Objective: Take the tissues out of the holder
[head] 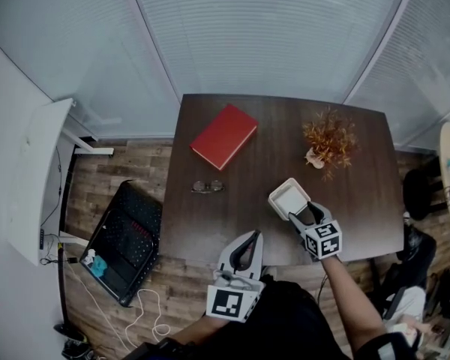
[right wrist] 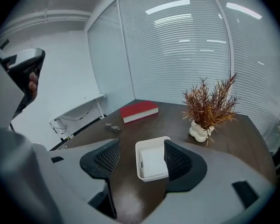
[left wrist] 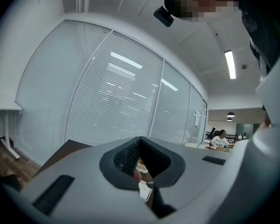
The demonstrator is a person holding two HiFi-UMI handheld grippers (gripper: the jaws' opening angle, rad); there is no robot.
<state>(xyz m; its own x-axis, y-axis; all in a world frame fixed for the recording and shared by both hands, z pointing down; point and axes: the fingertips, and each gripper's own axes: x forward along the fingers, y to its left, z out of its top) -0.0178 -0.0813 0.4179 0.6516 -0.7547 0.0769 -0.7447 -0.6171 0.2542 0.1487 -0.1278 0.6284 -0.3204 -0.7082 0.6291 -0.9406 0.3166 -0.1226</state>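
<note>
A white tissue holder [head: 289,199] lies on the dark table [head: 360,193], near its front edge. In the right gripper view the holder [right wrist: 151,146] shows a flat white stack of tissues [right wrist: 155,163] inside it. My right gripper [head: 304,214] hangs just behind the holder, tilted down at it. Its jaws stand open around the holder [right wrist: 142,157]; the left pad is clear of it and the right pad overlaps its right rim. My left gripper [head: 247,240] rests level over the table's front edge, left of the holder, with its jaws shut [left wrist: 142,164] and nothing held.
A red book [head: 223,135] lies at the back left of the table, and a pair of glasses [head: 208,187] lies in front of it. A dried plant in a white vase [head: 328,141] stands behind the holder. A white desk [head: 37,178] and a black bag [head: 127,238] are to the left.
</note>
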